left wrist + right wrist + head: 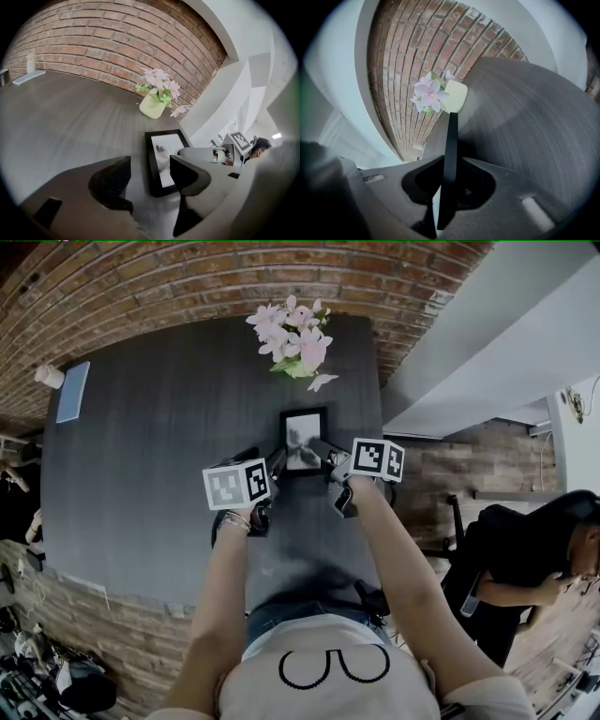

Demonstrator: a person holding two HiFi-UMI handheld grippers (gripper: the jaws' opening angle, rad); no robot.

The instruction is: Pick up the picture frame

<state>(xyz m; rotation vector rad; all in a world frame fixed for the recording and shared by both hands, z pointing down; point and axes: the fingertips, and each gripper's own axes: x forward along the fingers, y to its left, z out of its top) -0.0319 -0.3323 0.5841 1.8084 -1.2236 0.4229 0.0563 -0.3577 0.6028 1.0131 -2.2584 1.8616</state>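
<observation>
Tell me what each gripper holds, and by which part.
Right gripper: shut on the frame, by its thin right edge. Left gripper: open, holding nothing.

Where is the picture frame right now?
Head view, right of centre: the frame lies just before the flowers, its right edge pinched by the right gripper.

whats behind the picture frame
Beyond the picture frame, toward the brick wall, a pale pot of pink flowers stands on the dark table. The frame's own back is hidden.
</observation>
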